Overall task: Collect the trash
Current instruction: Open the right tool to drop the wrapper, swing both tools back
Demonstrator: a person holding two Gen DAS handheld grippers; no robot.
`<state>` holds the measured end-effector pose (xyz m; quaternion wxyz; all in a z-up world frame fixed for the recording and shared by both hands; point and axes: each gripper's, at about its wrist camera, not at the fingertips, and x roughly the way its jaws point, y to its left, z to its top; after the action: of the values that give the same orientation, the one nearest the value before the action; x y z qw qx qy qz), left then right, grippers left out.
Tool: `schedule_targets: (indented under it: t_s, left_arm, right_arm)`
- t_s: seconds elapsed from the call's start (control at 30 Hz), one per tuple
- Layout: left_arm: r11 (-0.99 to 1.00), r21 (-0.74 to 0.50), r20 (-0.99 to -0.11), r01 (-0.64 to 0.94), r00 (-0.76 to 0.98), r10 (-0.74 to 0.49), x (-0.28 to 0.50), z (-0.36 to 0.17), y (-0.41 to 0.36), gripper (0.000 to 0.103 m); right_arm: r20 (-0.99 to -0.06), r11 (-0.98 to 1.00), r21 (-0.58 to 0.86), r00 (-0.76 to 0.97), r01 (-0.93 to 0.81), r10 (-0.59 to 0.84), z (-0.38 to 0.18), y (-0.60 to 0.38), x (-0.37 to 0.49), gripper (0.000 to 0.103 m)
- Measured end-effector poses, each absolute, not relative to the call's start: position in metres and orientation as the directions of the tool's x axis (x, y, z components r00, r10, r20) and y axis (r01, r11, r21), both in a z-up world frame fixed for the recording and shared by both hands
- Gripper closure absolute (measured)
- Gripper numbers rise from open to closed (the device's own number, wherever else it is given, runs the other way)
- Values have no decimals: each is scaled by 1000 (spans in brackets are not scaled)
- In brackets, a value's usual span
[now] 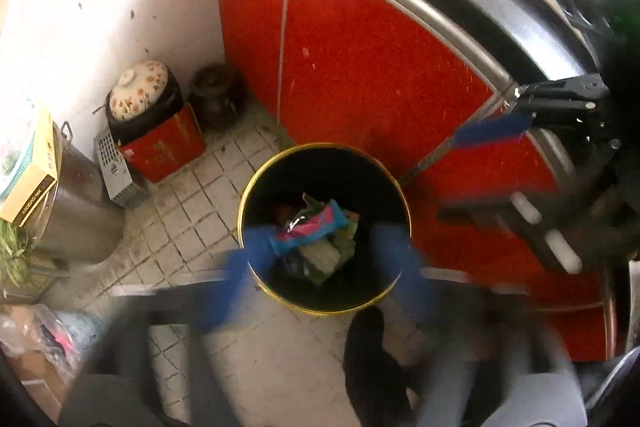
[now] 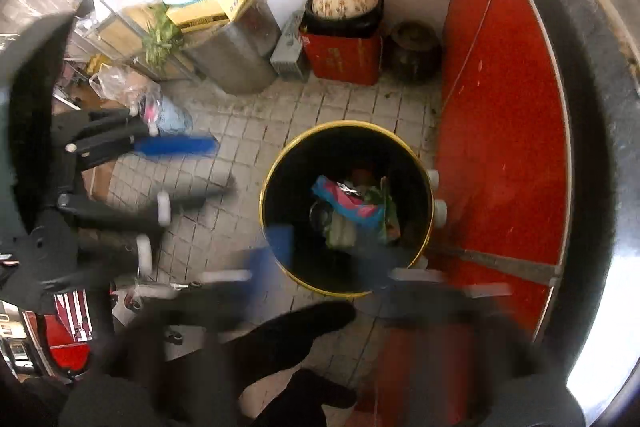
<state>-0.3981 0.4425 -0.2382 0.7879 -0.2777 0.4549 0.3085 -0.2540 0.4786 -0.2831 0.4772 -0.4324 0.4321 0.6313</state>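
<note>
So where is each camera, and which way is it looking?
Left wrist: sits on the left gripper, looking steeply down into the trash bin; its blue fingers, open and empty, show, plus the right gripper.
Right wrist: sits on the right gripper, also looking down into the trash bin; the left gripper and a dark shoe show.
Both share the bin, wrappers, red cabinet and tiled floor.

Dark printed lettering runs along the side of a yellow cardboard box [image 1: 30, 187] resting on a metal pot [image 1: 80, 215], too small and tilted to read. A red box [image 2: 342, 57] carries faint gold markings, also unreadable.
</note>
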Motion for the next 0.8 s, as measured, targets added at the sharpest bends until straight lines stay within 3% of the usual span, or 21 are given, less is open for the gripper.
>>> schedule_targets:
  t_s: [0.47, 0.63, 0.8]
  left_arm:
    - [685, -108, -864, -720, 408, 293, -390, -190, 437, 19]
    - [713, -90, -850, -695, 426, 308, -371, -150, 424, 12]
    - [785, -43, -821, -618, 470, 325, -319, -80, 386, 7]
  right_arm:
    - [-942, -122, 141, -171, -982, 289, -237, 453, -239, 19]
    - [-912, -26, 135, -135, -990, 388, -173, 410, -218, 18]
    - [-828, 154, 88, 14, -984, 561, -77, 311, -178, 11]
